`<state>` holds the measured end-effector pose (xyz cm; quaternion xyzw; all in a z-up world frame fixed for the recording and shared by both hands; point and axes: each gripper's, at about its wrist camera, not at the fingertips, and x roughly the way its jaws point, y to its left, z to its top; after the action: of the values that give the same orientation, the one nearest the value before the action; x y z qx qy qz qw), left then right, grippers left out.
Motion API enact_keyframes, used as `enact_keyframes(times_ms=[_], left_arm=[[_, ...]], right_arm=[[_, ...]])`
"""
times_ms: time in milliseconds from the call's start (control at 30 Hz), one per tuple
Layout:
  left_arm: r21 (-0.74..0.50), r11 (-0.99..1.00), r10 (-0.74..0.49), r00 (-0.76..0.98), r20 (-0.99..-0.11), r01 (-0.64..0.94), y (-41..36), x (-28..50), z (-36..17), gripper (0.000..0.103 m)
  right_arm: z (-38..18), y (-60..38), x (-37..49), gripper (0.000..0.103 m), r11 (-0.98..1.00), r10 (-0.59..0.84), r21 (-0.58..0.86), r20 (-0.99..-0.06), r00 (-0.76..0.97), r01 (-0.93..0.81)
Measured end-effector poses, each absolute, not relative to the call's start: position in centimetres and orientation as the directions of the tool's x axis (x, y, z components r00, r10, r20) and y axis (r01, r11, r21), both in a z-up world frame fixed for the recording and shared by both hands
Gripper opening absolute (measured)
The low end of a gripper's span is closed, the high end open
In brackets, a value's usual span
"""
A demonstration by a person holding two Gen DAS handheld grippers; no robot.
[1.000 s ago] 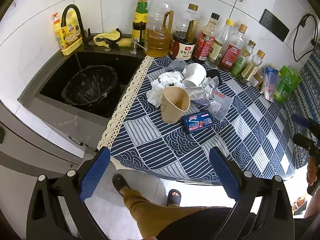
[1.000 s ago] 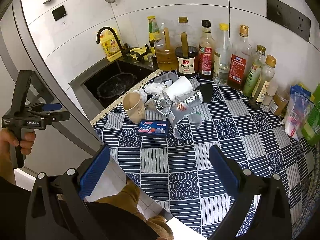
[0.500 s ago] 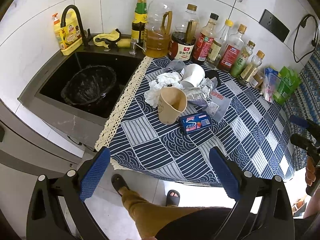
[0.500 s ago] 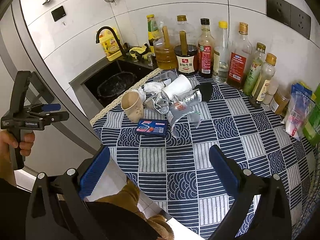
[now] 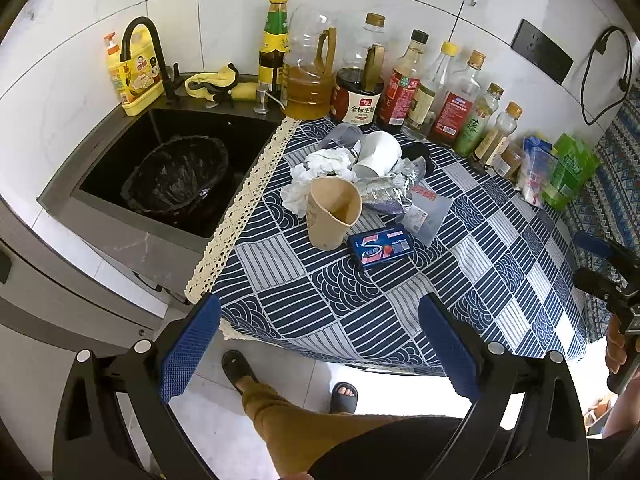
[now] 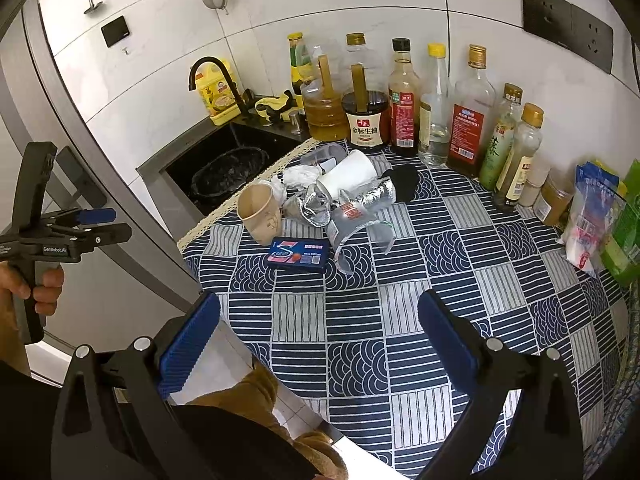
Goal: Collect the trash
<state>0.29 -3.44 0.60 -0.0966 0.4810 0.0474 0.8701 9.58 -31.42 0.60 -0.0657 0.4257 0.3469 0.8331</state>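
Observation:
A pile of trash lies on the blue patterned tablecloth [image 5: 500,248]: a tan paper cup [image 5: 330,212] [image 6: 260,212], a blue gum box [image 5: 381,246] [image 6: 299,255], crumpled white tissue [image 5: 316,172], a white cup on its side [image 5: 378,154] [image 6: 348,172], silver foil wrappers [image 5: 388,196] [image 6: 352,200] and clear plastic bags [image 6: 356,228]. A bin lined with a black bag [image 5: 178,176] [image 6: 228,174] sits in the sink. My left gripper [image 5: 318,340] is open and empty, short of the table's front edge. My right gripper [image 6: 318,340] is open and empty over the table's front part.
Several sauce and oil bottles [image 5: 360,76] [image 6: 436,100] line the back wall. Snack bags [image 5: 560,172] [image 6: 596,216] stand at the right. A black tap [image 5: 140,52] and yellow soap bottle [image 5: 136,80] stand behind the sink. My legs and sandals [image 5: 240,368] are below the table edge.
Both grippers have crept slightly forward toward the trash pile. Both stay open and empty. Nothing on the table has moved.

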Motion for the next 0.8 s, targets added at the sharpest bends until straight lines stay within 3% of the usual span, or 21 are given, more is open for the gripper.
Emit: enact_keyframes(times_ms=[800], left_arm=[[-0.086,0.984,0.008,0.527,-0.850,-0.153,-6.5,0.4,1.7,0.096]], right_arm=[[1.8,-32.1,10.0,0.098,0.721,0.550,0.182,-0.738,0.392,-0.669]])
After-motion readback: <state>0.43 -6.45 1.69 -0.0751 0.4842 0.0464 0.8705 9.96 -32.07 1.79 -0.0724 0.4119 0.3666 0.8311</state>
